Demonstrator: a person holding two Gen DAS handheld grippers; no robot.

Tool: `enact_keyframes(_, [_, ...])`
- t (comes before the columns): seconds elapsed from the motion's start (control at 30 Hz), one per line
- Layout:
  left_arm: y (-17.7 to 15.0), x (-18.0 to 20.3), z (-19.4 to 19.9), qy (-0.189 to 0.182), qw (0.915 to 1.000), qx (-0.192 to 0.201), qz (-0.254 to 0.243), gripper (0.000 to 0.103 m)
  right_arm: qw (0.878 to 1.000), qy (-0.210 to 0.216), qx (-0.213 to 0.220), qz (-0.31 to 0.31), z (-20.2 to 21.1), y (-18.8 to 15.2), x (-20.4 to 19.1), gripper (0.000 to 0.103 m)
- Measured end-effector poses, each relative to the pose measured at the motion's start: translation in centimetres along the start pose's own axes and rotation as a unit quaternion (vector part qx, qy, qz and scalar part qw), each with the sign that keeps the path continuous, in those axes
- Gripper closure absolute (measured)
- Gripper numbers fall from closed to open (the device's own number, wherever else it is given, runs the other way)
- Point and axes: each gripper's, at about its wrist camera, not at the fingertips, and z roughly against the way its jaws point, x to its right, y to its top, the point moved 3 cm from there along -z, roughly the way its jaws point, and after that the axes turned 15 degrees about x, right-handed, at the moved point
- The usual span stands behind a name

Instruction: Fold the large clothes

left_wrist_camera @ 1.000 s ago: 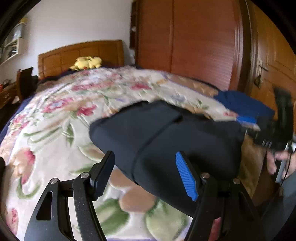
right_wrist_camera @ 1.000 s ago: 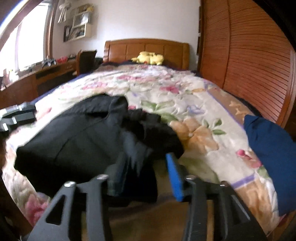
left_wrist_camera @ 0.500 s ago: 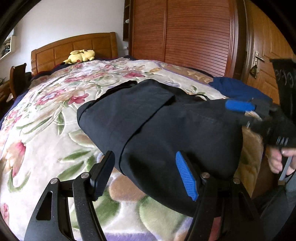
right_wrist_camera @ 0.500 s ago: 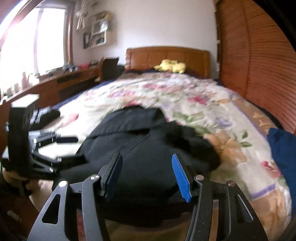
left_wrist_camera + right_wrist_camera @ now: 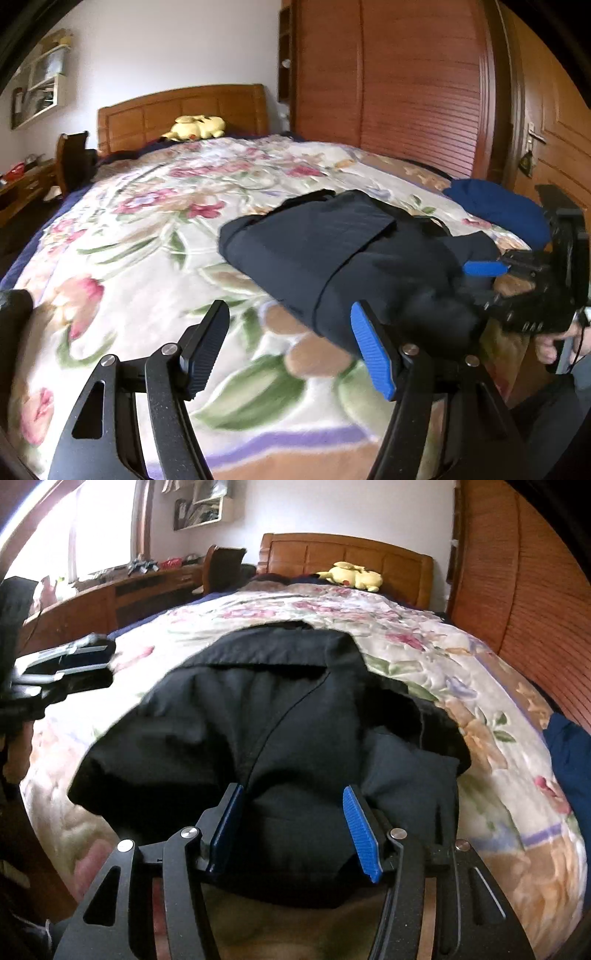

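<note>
A black garment lies bunched and partly folded near the foot of a bed with a floral bedspread. My left gripper stands open above the bedspread, just left of the garment's near corner, with nothing between its fingers. The right wrist view shows the garment spread in front of my right gripper. That gripper is open and low over the near hem, with black fabric bulging up between its fingers. Across the garment, the right gripper shows at its right end and the left gripper off its left side.
A folded blue cloth lies on the bed's right edge beside the wooden wardrobe. A yellow plush toy rests by the headboard. A wooden desk and a chair stand left of the bed. A door is at far right.
The left gripper slid left, so the garment now sits further right in its view. The right gripper came down onto the garment's near hem, and fabric now lies between its fingers.
</note>
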Motion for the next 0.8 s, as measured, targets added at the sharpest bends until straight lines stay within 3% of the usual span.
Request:
enact_keyframes(0.1, [-1.0,-1.2,1.6,0.020,0.9997,0.013,0.007,0.034,1.000,-0.005,0.029,-0.004,1.2,1.2,-0.7,0.046])
enact_keyframes(0.3, [-2.7,-2.6,3.5,0.048,0.9988,0.005,0.009,0.034,0.996,0.030,0.075,-0.026,2.4,2.7,-3.2,0.046])
enact_keyframes(0.53, [-3.9,-3.9,5.5,0.066,0.9975,0.000,0.025,0.034,0.996,0.055,0.065,0.003,1.2,2.3,-7.0,0.046])
enact_keyframes(0.8, [-4.9,-4.4,5.9,0.071,0.9967,-0.013,0.038,0.034,0.998,0.057,0.028,-0.008,-0.7,1.7,-6.7,0.046])
